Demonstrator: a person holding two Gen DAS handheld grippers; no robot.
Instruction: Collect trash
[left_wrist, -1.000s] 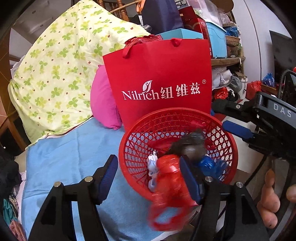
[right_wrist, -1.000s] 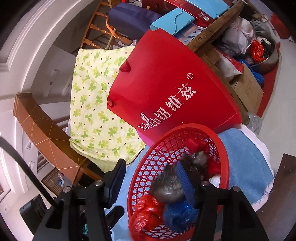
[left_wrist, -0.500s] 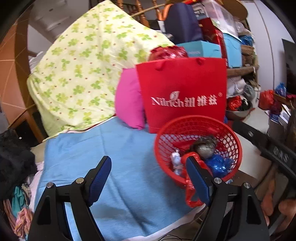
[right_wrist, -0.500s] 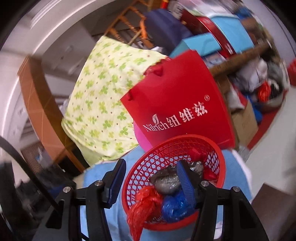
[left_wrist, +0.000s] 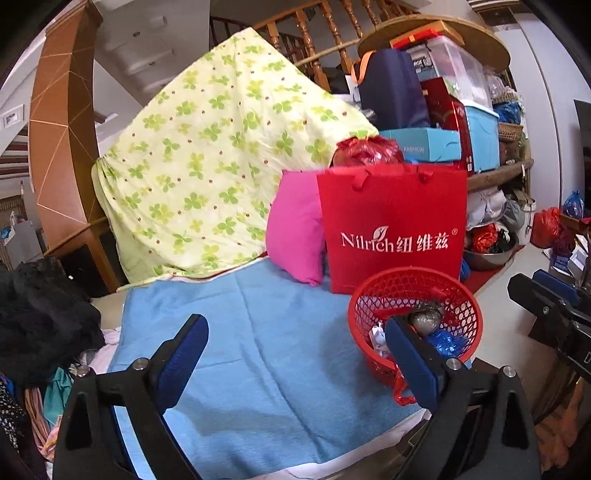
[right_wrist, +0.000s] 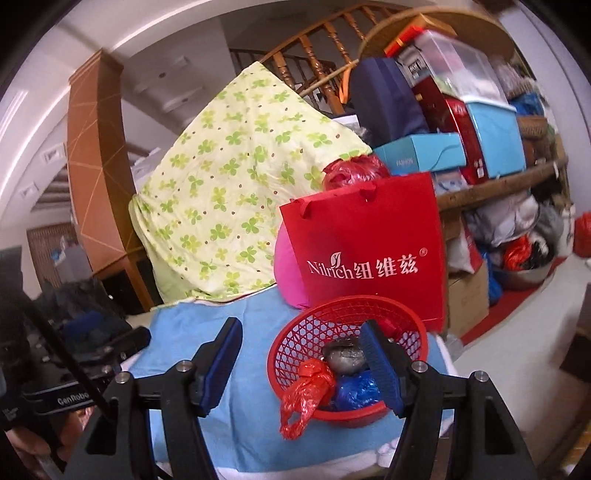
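Note:
A red mesh basket (left_wrist: 461, 306) (right_wrist: 295, 339) stands on a blue towel (left_wrist: 258, 332) (right_wrist: 177, 325). It holds a grey wad (left_wrist: 426, 319) (right_wrist: 343, 356), a blue plastic bag (left_wrist: 448, 343) (right_wrist: 356, 391) and white scraps (left_wrist: 376, 338). A red plastic bag (right_wrist: 306, 391) (left_wrist: 400, 393) hangs over its near rim. My left gripper (left_wrist: 299, 365) is open and empty, above the towel left of the basket. My right gripper (right_wrist: 303, 369) is open and empty, in front of the basket. The right gripper also shows at the right edge of the left wrist view (left_wrist: 554, 306).
A red Nilrich paper bag (left_wrist: 391, 229) (right_wrist: 369, 251) stands behind the basket, with a pink cushion (left_wrist: 295, 236) and a clover-print quilt (left_wrist: 207, 173) to its left. Stacked boxes and bins (left_wrist: 480, 133) fill the right. Dark clothes (left_wrist: 40, 317) lie left.
Both grippers have pulled back and up from the basket, so it looks smaller and farther. The red plastic bag was let go and now hangs over the basket's rim.

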